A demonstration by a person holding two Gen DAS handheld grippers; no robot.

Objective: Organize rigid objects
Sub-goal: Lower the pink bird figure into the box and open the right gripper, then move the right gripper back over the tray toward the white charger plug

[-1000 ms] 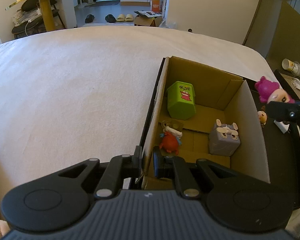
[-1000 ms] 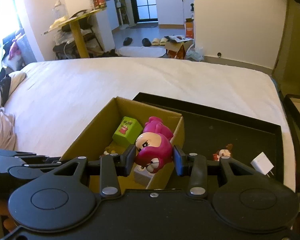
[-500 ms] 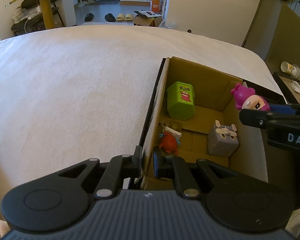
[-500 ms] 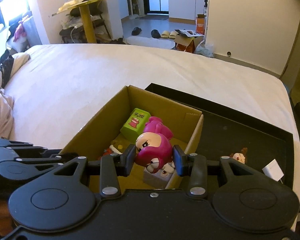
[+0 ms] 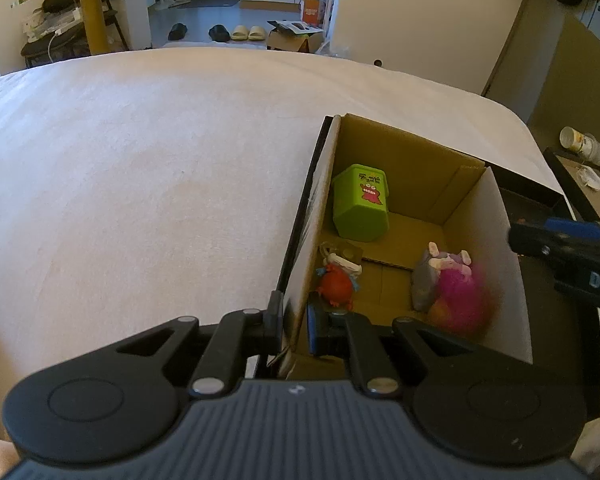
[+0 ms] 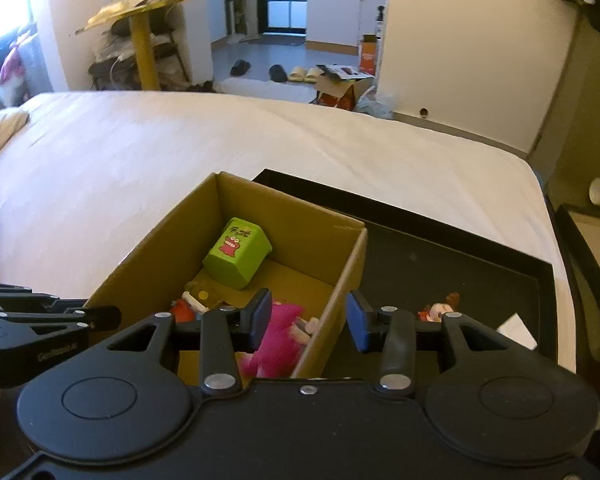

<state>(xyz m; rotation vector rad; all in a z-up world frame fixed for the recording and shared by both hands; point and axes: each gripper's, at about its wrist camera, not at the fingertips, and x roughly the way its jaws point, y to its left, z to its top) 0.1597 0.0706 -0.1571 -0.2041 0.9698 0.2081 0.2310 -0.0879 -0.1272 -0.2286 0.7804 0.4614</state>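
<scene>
Dropping away from the right claw (image 6: pixel 308 322), the pink doll (image 6: pixel 278 340) now lies inside the cardboard box (image 6: pixel 350 256), down in the near corner against the wall that faces the tray. The right claw's jaws have just been opening, and nothing is pressed between the pads now; the doll sits below and slightly to the left of the gap. From the left wrist view the doll (image 5: pixel 460 300) is a magenta blur resting against the grey block toy (image 5: pixel 430 280), so whether it has settled I cannot quite say.

The left claw (image 5: pixel 294 322) is clamped on the near wall of the box, one finger outside and one inside, pinning it in place on the bed (image 5: pixel 140 184).

Next up, most likely, are the items on the black tray (image 6: pixel 460 264): a small figure (image 6: pixel 438 310) with a dark topknot lies just right of the right claw's blue pad, and a white block (image 6: pixel 516 330) sits further right at the tray's near edge. The right claw is much the nearer one, and the figure's long axis is hard to read behind the finger. The box wall stands between tray and box interior, so anything picked there must be lifted over the rim.

Inside the box, the green container (image 6: pixel 238 254) leans at the far end, and the red figure (image 5: pixel 336 286) lies by the left wall.
</scene>
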